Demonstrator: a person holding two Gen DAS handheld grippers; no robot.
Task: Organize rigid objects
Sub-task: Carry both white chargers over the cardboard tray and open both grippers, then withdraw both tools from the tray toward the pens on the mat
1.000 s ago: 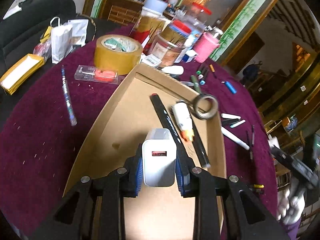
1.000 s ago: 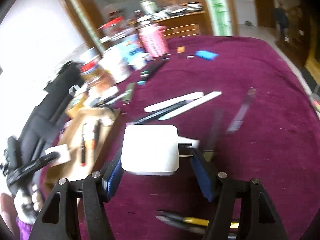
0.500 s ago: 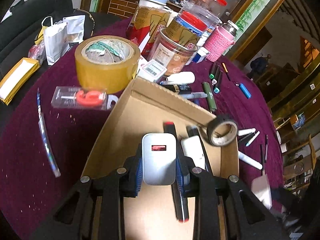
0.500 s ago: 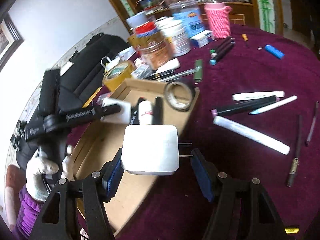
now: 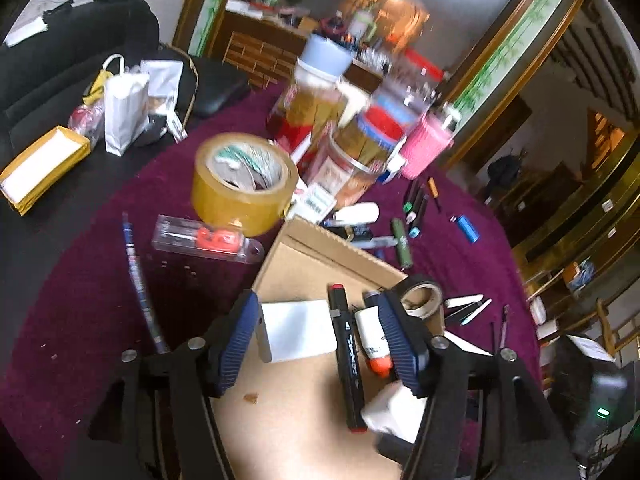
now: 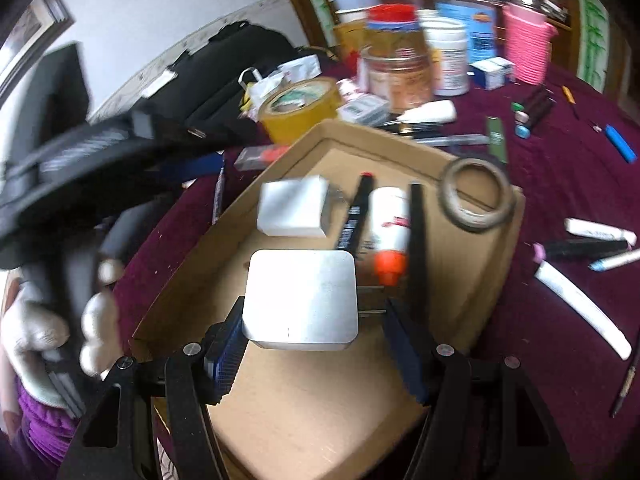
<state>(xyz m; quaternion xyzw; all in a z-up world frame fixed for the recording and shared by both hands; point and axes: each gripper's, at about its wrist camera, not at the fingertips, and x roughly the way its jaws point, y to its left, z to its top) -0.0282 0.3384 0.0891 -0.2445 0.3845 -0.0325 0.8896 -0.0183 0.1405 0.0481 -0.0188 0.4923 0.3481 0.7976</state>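
Note:
A cardboard tray (image 5: 316,248) (image 6: 492,280) lies on the purple cloth. In it are a small white charger (image 5: 298,330) (image 6: 294,208), a black marker (image 5: 348,352) (image 6: 354,212), a white glue bottle (image 5: 372,336) (image 6: 388,224) and a black tape ring (image 5: 420,300) (image 6: 476,194). My left gripper (image 5: 320,340) is open over the tray, the small charger lying free between its jaws. My right gripper (image 6: 312,344) is shut on a larger white power adapter (image 6: 300,300) (image 5: 396,412), held over the tray's near part.
A big yellow tape roll (image 5: 244,184), jars (image 5: 356,160) and a pink cup (image 5: 424,148) stand beyond the tray. Pens and markers (image 6: 580,252) lie scattered to the right, a blue lighter (image 5: 466,228) too. A packaged tool (image 5: 208,238) and a pen (image 5: 138,276) lie left.
My left gripper opened and let the small charger go into the tray. My right gripper carried the larger adapter left from the cloth to over the tray.

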